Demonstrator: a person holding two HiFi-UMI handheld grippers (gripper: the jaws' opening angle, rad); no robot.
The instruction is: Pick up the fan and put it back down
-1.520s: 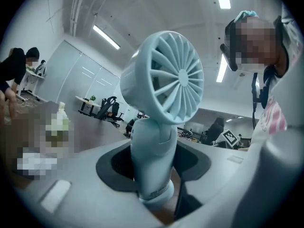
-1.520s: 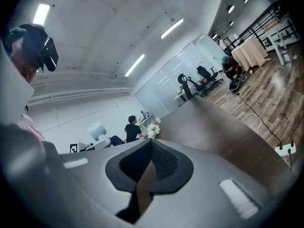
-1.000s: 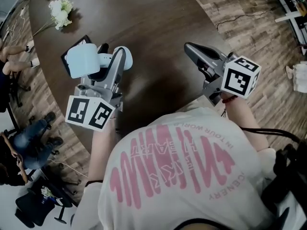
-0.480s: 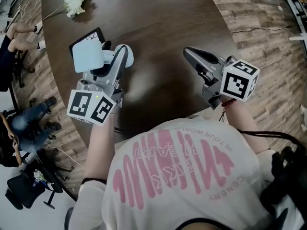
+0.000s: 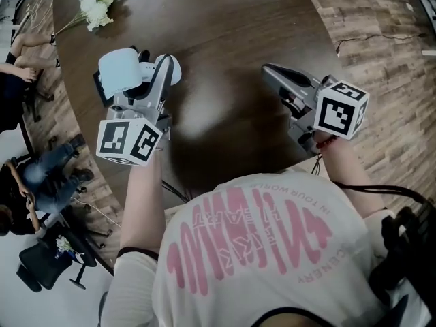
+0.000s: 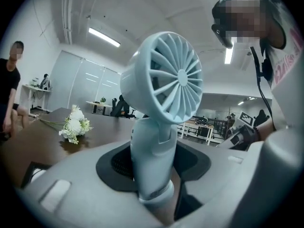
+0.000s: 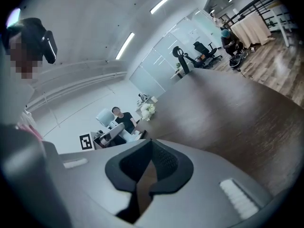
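A pale blue hand fan (image 5: 121, 73) stands upright in my left gripper (image 5: 158, 80), over the left part of the dark wooden table (image 5: 225, 26). In the left gripper view its round grille (image 6: 164, 87) faces away from me, and the jaws are shut on its handle (image 6: 153, 160). The handle's foot is hidden, so I cannot tell whether it touches the table. My right gripper (image 5: 270, 71) hovers over the table's right part with its dark pads (image 7: 159, 167) together and nothing between them.
A bunch of white flowers (image 5: 94, 4) lies at the table's far left. A dark flat pad (image 5: 99, 87) peeks out behind the fan. People sit on chairs (image 5: 48, 182) left of the table. A cable (image 5: 368, 39) runs over the wooden floor at the right.
Both grippers have sunk a little toward the table. The fan has stayed in the left jaws and now covers most of the dark pad. The right jaws are unchanged.
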